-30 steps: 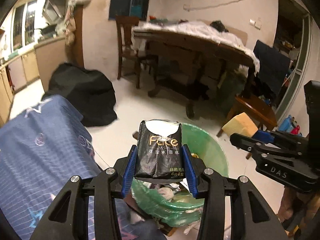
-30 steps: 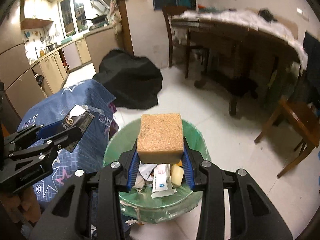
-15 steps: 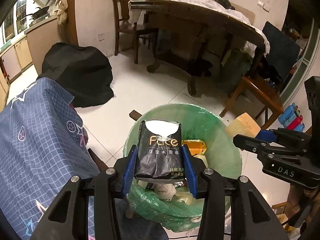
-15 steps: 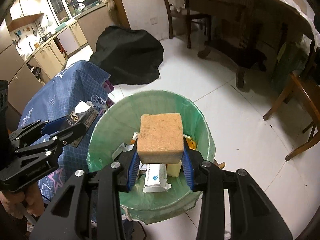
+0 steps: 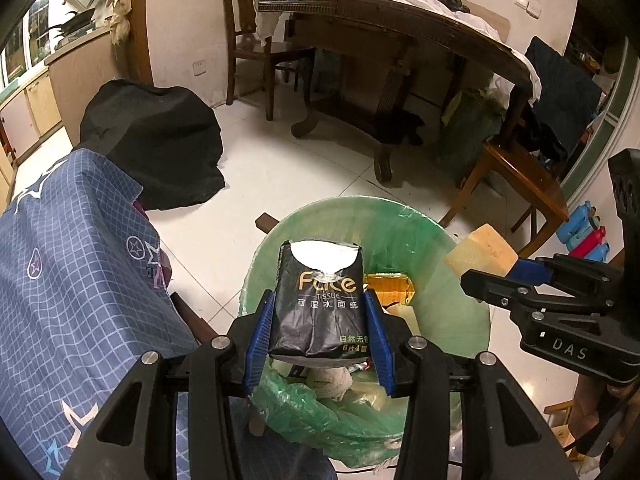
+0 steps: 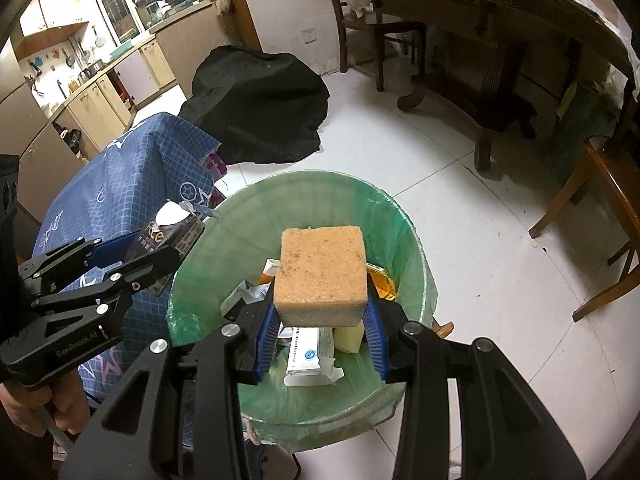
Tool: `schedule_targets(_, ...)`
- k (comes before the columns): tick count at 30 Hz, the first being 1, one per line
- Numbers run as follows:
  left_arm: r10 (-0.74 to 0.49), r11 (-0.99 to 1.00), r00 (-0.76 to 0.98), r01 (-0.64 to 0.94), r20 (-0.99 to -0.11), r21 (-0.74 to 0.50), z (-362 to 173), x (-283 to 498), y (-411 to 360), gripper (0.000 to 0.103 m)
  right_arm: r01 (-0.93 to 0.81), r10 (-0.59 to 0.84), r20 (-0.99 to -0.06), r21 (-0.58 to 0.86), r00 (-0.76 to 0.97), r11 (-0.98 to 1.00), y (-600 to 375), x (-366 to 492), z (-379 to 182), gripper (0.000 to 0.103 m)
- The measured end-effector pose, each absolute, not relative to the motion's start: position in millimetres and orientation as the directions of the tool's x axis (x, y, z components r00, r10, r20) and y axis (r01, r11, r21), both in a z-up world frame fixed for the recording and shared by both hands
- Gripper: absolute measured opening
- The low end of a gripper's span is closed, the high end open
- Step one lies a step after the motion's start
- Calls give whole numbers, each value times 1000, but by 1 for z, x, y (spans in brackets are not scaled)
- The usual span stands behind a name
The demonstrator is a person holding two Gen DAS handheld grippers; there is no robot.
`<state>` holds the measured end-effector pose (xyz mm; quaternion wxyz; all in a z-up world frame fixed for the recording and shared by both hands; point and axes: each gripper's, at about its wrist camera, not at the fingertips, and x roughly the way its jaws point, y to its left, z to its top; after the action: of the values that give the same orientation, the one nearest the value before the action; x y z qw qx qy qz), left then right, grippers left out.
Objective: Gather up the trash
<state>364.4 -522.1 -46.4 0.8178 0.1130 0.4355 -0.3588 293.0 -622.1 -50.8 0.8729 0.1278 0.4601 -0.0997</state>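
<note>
My left gripper (image 5: pixel 320 320) is shut on a black tissue pack (image 5: pixel 320 304) with a white opening on top, held over the near-left rim of the green-lined trash bin (image 5: pixel 440 232). It also shows in the right wrist view (image 6: pixel 168 236). My right gripper (image 6: pixel 322 312) is shut on a tan sponge block (image 6: pixel 322 276), held over the middle of the bin (image 6: pixel 416 240). The sponge (image 5: pixel 480 250) also shows in the left wrist view, over the bin's right rim. Wrappers and paper trash (image 6: pixel 308 352) lie in the bin.
A table with a blue grid cloth (image 5: pixel 72 280) stands left of the bin. A black bag (image 5: pixel 152 140) lies on the white tile floor behind. A dark wooden table (image 5: pixel 400 28), a chair (image 5: pixel 256 48) and a stool (image 5: pixel 516 168) stand farther back.
Both grippers have moved forward and tilted down over the bin, still holding the tissue pack and the sponge. The bin's opening now fills more of both views.
</note>
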Motion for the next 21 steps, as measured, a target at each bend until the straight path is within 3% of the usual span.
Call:
schedule_targets(4, -487, 716, 368, 687, -792, -121, -45, 362, -524, 46, 295, -57, -827, 134, 559, 946, -624, 294, -51, 37)
schedule_targets(5, -482, 721, 378, 684, -790, -113, -46, 362, -524, 49, 297, -54, -826, 140, 561, 945, -625, 294, -51, 44)
schedule_targets(7, -475, 732, 400, 674, -784, -99, -45, 362, -523, 71, 301, -50, -820, 152, 570, 941, -629, 292, -51, 58)
schedule_targets(8, -473, 740, 412, 666, -779, -96, -45, 363, -521, 74, 303, -53, -819, 150, 572, 941, -629, 292, -51, 59)
schedule_targets(15, -458, 754, 430, 651, -778, -84, -42, 364, -515, 79, 318, -60, -798, 169, 599, 933, -636, 281, -46, 62)
schedule_targets(21, -482, 749, 468, 659, -741, -71, -27, 343, -495, 85, 328, -174, -710, 85, 682, 941, -611, 245, -21, 81)
